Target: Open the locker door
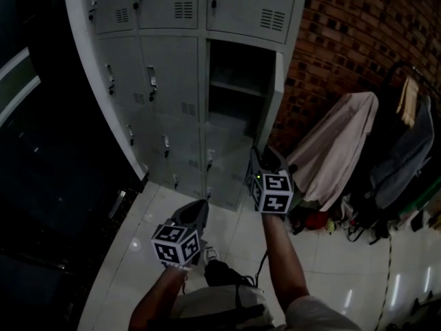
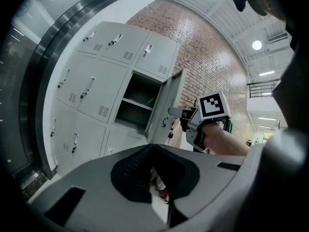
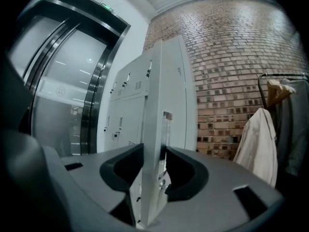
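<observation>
The grey locker bank point(image 1: 172, 81) has one compartment point(image 1: 238, 81) standing open, with a shelf inside. Its door point(image 1: 277, 95) is swung out to the right and shows edge-on. My right gripper point(image 1: 265, 156) is at that door's free edge. In the right gripper view the door edge point(image 3: 154, 105) fills the gap between the jaws of the right gripper point(image 3: 154, 166), and both pads touch it. My left gripper point(image 1: 196, 211) hangs lower and to the left, away from the lockers, shut with nothing in it. The left gripper view shows the open door point(image 2: 166, 105) and the right gripper point(image 2: 177, 112) on it.
The other locker doors point(image 1: 169, 78) are closed. A brick wall point(image 1: 358, 40) runs to the right of the lockers. A clothes rack with a pale coat point(image 1: 341, 147) and dark garments point(image 1: 403, 157) stands at the right, with bags on the white tiled floor point(image 1: 138, 254). A dark glass wall point(image 1: 41, 150) is on the left.
</observation>
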Available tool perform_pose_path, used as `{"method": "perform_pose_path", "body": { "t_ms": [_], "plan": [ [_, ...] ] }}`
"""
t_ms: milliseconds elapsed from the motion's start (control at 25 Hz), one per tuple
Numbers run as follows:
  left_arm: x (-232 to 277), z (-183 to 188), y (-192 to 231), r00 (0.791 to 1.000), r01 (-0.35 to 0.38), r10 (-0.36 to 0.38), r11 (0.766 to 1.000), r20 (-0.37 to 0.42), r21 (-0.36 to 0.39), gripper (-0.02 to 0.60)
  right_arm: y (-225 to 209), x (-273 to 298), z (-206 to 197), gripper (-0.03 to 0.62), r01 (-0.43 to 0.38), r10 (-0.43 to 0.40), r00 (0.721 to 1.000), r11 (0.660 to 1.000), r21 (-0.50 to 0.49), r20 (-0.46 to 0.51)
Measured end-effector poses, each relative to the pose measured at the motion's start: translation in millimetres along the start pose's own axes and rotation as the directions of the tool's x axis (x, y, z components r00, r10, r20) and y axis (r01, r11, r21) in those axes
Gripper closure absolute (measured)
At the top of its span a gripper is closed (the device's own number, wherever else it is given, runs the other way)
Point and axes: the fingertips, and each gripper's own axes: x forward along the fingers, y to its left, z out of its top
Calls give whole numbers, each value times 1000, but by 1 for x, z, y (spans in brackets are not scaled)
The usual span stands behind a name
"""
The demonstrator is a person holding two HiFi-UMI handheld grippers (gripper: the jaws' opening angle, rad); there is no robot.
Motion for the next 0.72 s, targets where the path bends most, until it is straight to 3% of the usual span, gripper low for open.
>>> {"method": "perform_pose_path", "body": {
  "t_ms": [720],
  "plan": [
    [1,-10,-34,999,43,-42,998,-29,35,583,-84,-35,-9,482,129,-129,992,991,-26,-9]
  ]
}}
